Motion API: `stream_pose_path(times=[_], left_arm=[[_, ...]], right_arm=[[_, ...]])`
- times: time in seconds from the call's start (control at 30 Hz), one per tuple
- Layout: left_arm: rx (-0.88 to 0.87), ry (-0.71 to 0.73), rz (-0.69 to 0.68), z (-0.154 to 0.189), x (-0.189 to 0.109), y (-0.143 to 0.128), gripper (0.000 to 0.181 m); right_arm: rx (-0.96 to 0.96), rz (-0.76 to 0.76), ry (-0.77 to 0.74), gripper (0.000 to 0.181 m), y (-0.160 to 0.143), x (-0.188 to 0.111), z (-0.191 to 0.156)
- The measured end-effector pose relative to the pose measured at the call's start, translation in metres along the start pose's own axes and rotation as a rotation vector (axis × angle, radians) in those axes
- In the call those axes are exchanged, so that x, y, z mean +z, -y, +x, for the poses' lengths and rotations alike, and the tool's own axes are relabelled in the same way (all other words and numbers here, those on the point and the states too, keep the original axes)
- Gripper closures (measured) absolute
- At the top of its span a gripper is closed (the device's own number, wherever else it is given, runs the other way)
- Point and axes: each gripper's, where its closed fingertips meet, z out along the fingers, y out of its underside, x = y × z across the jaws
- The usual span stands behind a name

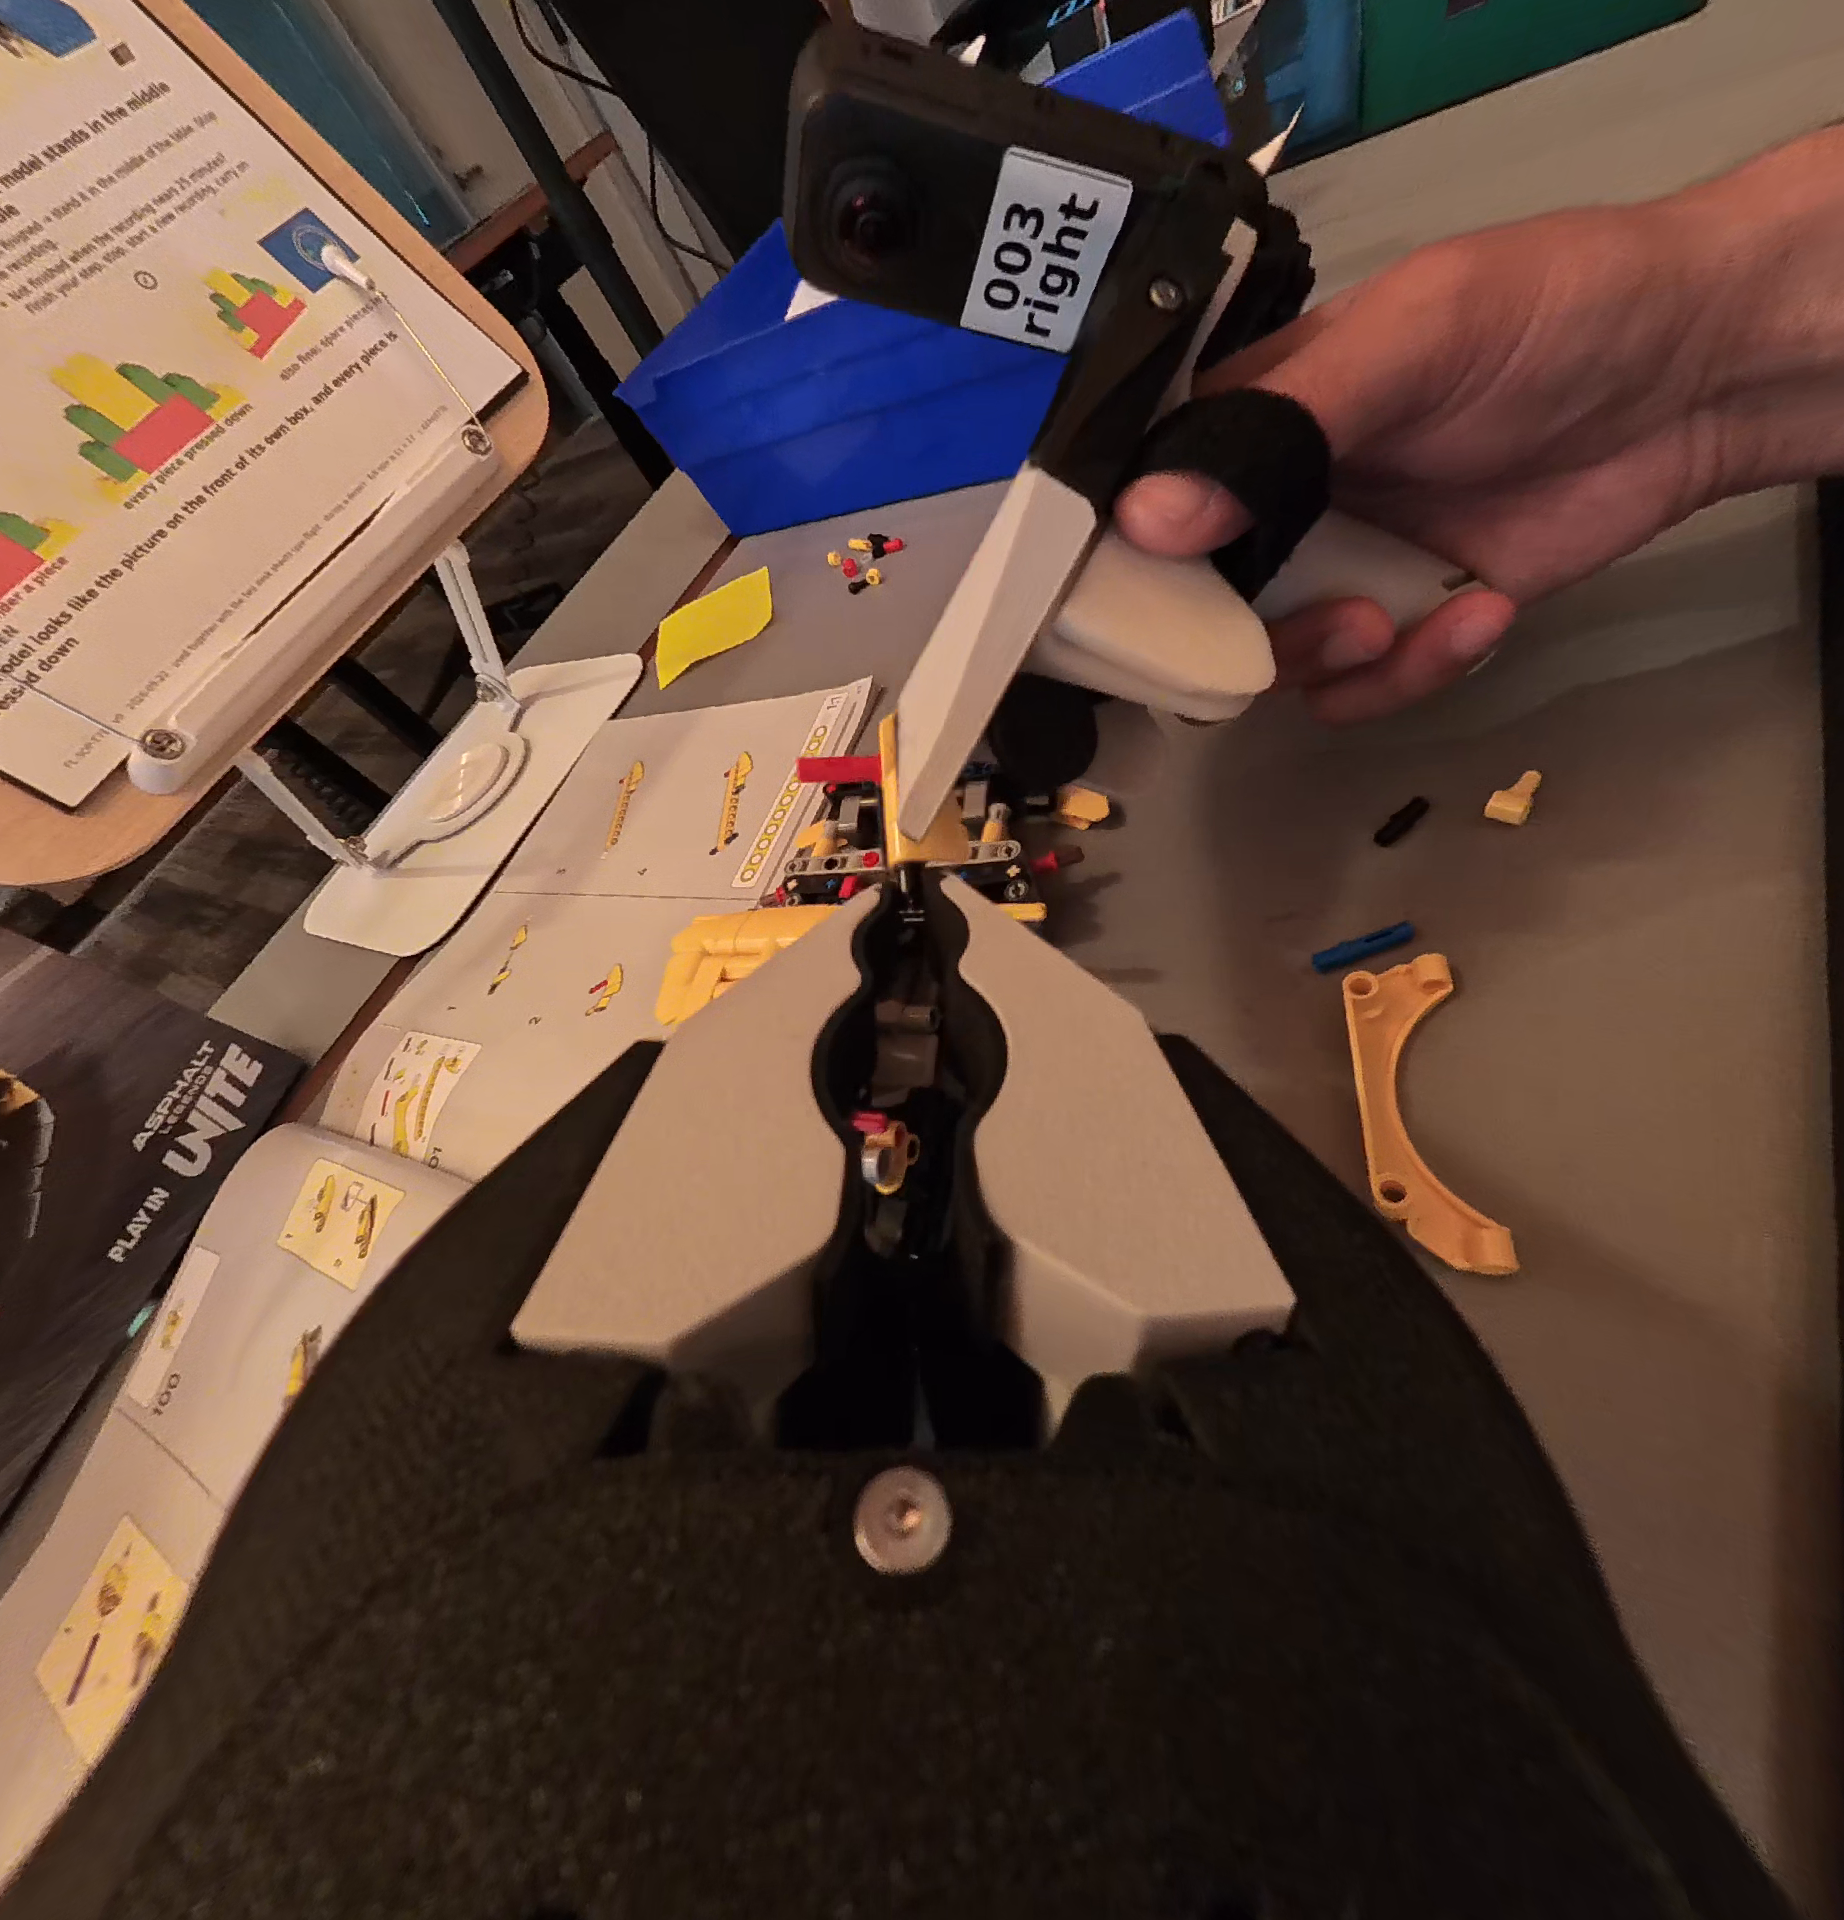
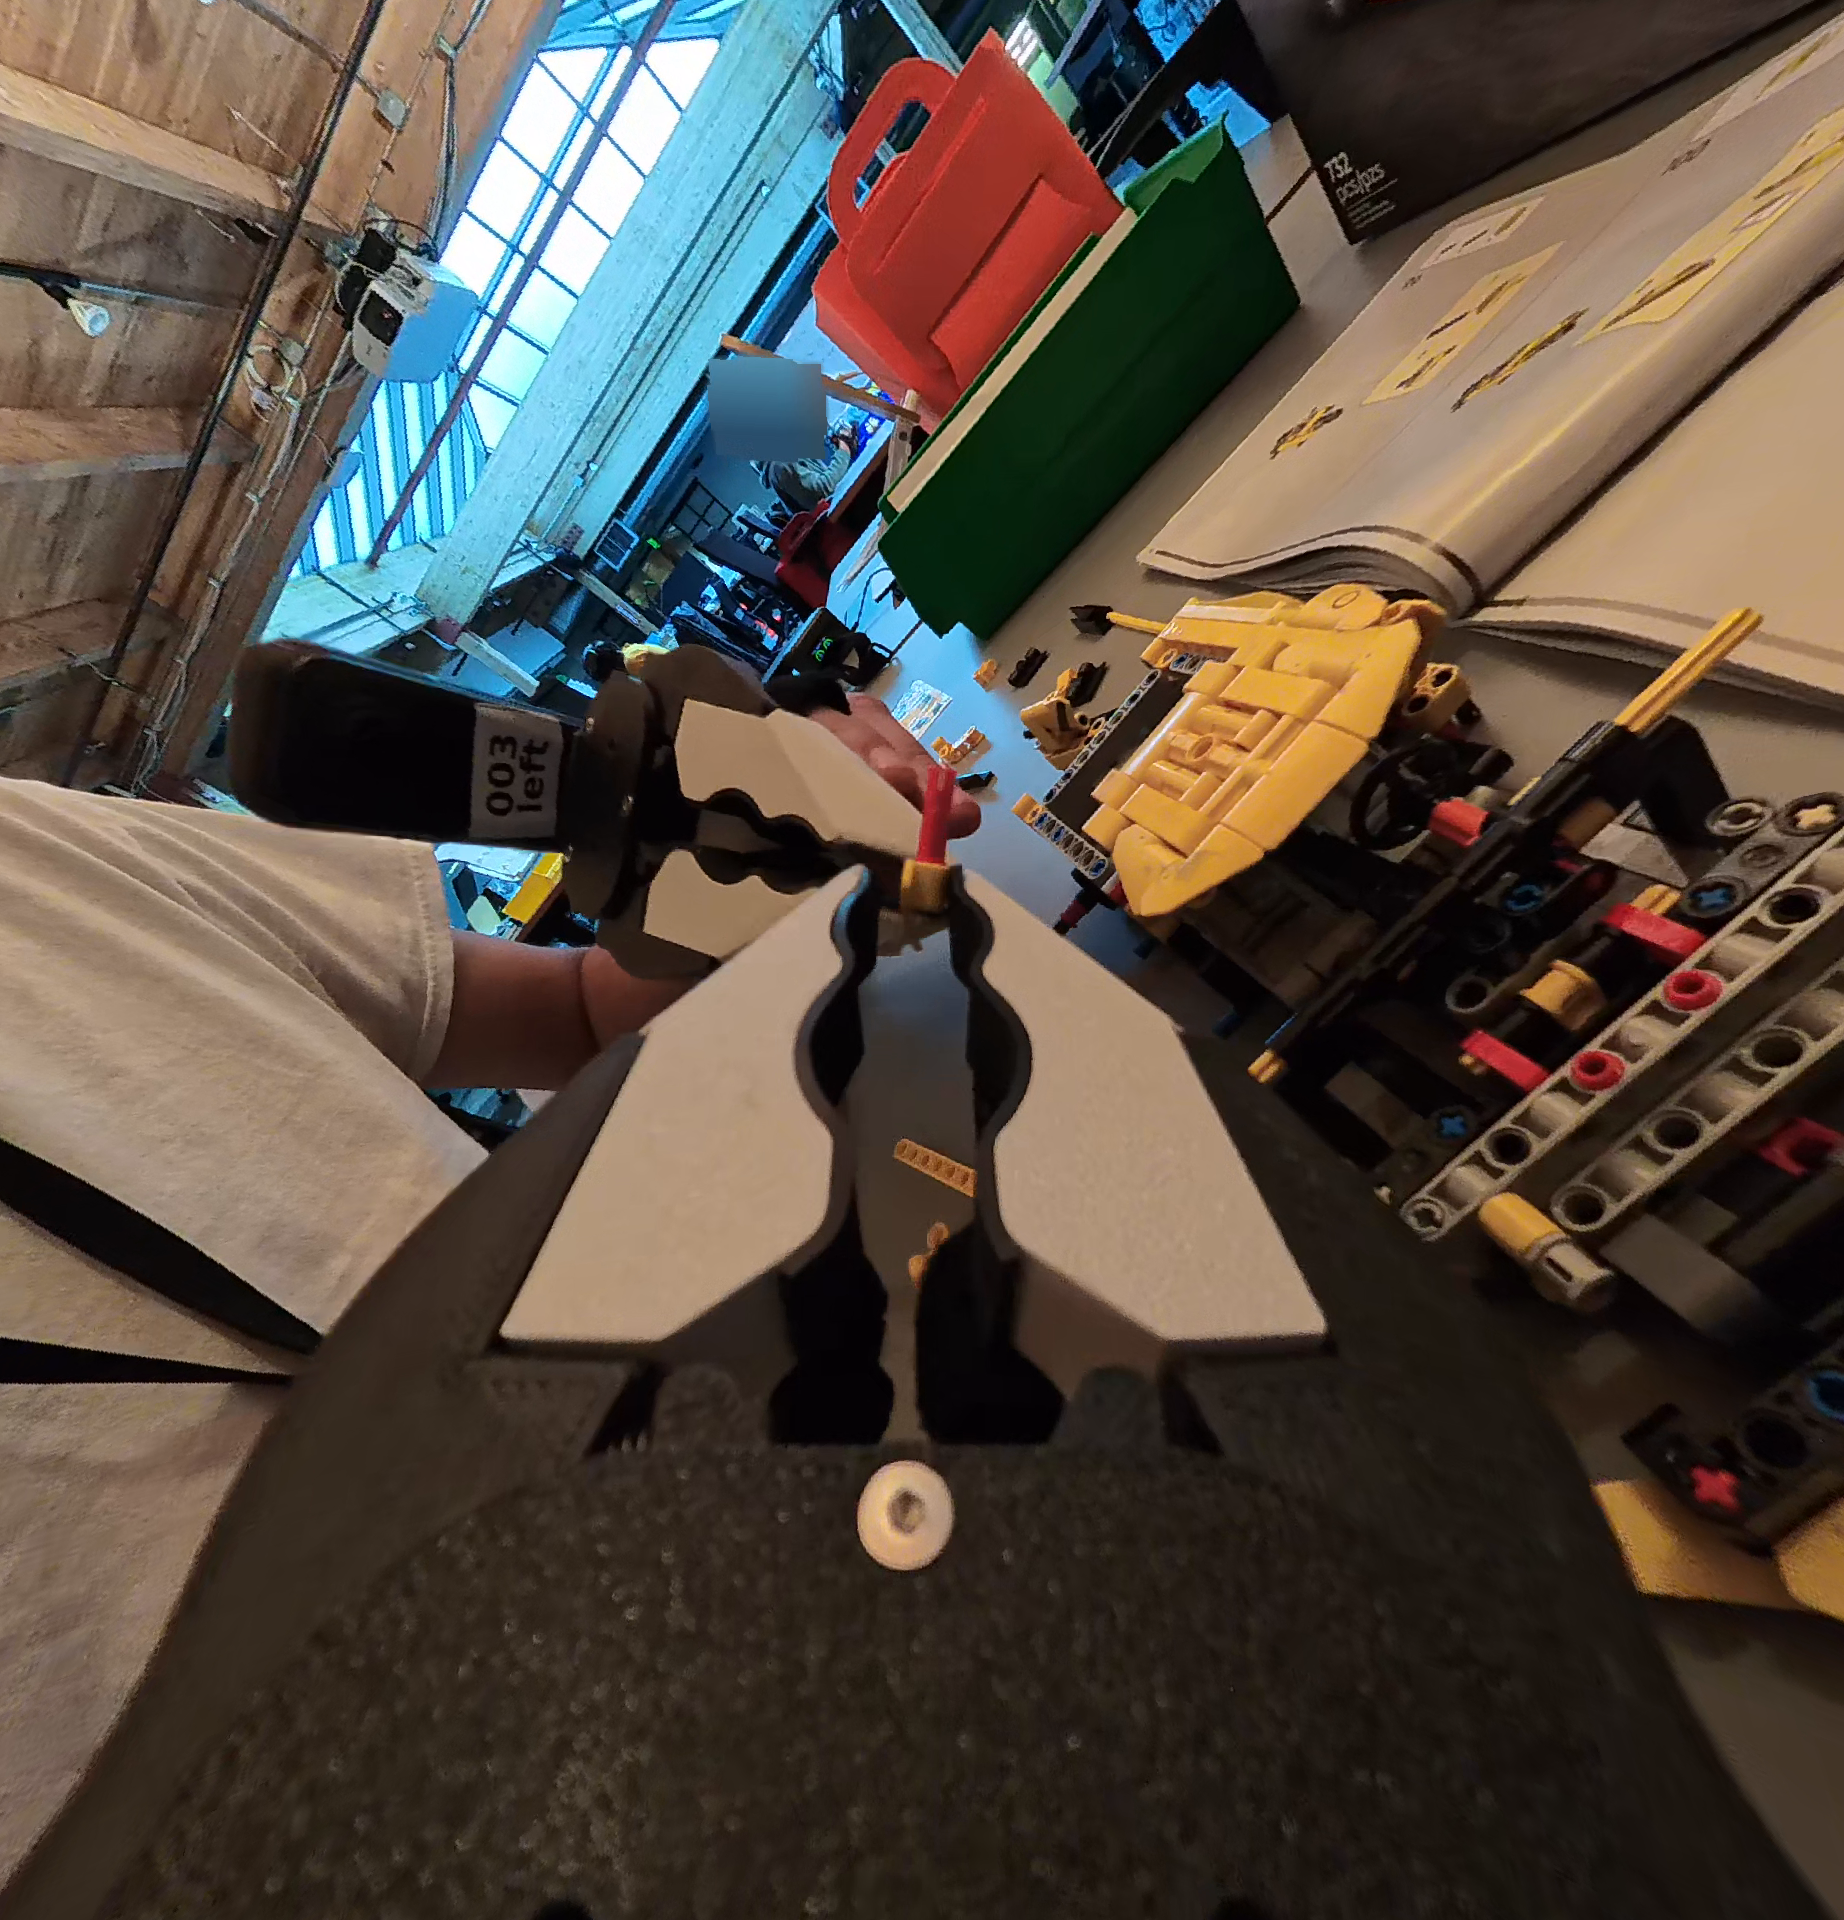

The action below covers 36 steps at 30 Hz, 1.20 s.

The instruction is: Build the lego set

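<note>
Two tools: left tool [image 1: 910, 896] pinches black pin [image 1: 907, 902]; right tool [image 2: 913, 883] pinches yellow connector [image 2: 923, 883] bearing one red axle [image 2: 937, 816].

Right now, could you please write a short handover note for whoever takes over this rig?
Right gripper: shut on a small yellow connector with a red axle.
Left gripper: tips pinched at the same connector from the opposite side.
On the table: part-built chassis, yellow body panel, loose yellow arch and blue pin, open instruction booklet.
Done: chassis frame, panel. Left: fit connector, remaining loose parts.
</note>
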Motion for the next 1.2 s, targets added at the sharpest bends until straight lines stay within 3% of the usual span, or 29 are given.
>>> stream_pose_path(times=[0.3, 0.4, 0.53, 0.67, 0.77, 0.9, 1.03, 1.2], left_arm=[[0.037, 0.007, -0.015, 0.004, 0.003, -0.003, 0.177], [0.022, -0.041, -0.044, 0.011, 0.003, -0.012, 0.170], [-0.164, -0.191, 0.046, 0.033, -0.007, 0.004, 0.168], [-0.313, -0.390, 0.150, 0.077, -0.014, 0.037, 0.168], [-0.165, -0.456, -0.005, 0.115, 0.005, 0.026, 0.164], [-0.014, -0.432, -0.195, 0.133, 0.035, 0.011, 0.164], [-0.034, -0.566, -0.330, 0.152, 0.045, -0.002, 0.156], [-0.093, -0.583, -0.373, 0.151, 0.056, -0.004, 0.156]], right_arm=[[-0.045, -0.051, -0.062, 0.175, -0.004, -0.003, 0.005], [-0.074, -0.049, -0.154, 0.175, -0.003, -0.017, 0.016], [-0.056, 0.174, -0.217, 0.175, 0.016, -0.065, 0.010], [-0.054, 0.365, -0.285, 0.175, 0.003, -0.110, -0.005], [-0.080, 0.487, -0.273, 0.175, -0.007, -0.129, -0.022], [-0.135, 0.569, -0.230, 0.175, -0.003, -0.144, -0.036], [-0.124, 0.570, -0.201, 0.175, -0.003, -0.145, -0.038], [-0.129, 0.558, -0.184, 0.176, -0.005, -0.142, -0.041]])
